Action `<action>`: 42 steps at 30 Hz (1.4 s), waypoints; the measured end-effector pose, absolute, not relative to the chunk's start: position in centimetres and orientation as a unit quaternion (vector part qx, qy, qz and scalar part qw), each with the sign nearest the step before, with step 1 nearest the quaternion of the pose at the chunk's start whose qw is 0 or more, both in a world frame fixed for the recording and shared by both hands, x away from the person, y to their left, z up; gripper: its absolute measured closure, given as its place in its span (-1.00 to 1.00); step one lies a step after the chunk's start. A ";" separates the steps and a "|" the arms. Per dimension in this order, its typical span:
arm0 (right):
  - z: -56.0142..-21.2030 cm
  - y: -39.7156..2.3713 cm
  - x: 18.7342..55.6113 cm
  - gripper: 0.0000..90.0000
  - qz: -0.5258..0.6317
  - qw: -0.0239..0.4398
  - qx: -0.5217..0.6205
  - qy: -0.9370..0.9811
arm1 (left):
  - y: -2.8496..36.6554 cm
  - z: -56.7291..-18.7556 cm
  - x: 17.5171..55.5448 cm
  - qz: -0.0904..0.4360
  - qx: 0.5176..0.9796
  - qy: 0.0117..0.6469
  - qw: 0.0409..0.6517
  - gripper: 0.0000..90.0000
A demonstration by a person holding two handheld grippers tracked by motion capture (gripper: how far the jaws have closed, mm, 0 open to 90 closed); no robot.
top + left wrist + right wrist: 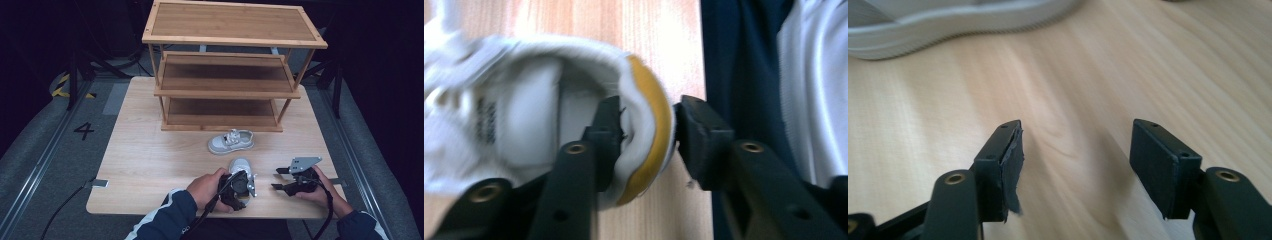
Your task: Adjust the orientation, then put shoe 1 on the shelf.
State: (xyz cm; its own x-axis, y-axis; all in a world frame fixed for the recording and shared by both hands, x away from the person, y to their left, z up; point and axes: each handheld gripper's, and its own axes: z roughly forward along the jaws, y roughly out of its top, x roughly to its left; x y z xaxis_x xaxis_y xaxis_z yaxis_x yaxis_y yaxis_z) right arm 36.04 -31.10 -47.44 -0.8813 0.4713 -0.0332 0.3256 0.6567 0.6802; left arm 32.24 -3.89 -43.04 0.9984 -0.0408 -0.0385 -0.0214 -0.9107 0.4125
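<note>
At the table's near edge, the left gripper (646, 145) clamps the heel of a white shoe (241, 166) whose toe points away toward the shelf rack (227, 75), while the right gripper (285, 178), jaws wide and empty, waits beside it.

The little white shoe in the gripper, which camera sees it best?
The left gripper view: the shoe looms close, its heel between the left gripper. The high view shows its toe beyond the hand. The right gripper view shows a white sole edge.

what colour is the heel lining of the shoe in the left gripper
Mustard yellow on the white shoe, clearest in the left gripper view.
</note>
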 end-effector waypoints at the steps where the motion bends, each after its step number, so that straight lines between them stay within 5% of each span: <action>1: -47.4 -31.4 36.2 -0.13 0.352 0.106 0.225 0.903 | -3.8 -43.0 32.2 -0.024 0.978 -0.021 0.208 0.51; 11: -47.5 -33.1 37.2 -0.09 0.349 0.127 0.275 0.887 | -1.2 -42.9 32.7 -0.055 0.979 -0.020 0.196 0.65; 27: -47.9 -33.7 38.1 -0.11 0.363 0.127 0.292 0.876 | 3.8 -41.0 34.2 -0.016 0.981 0.020 0.192 0.65; 42: -48.1 -34.0 38.0 -0.12 0.376 0.120 0.290 0.872 | 7.9 -38.2 41.0 0.034 0.981 0.048 0.186 0.65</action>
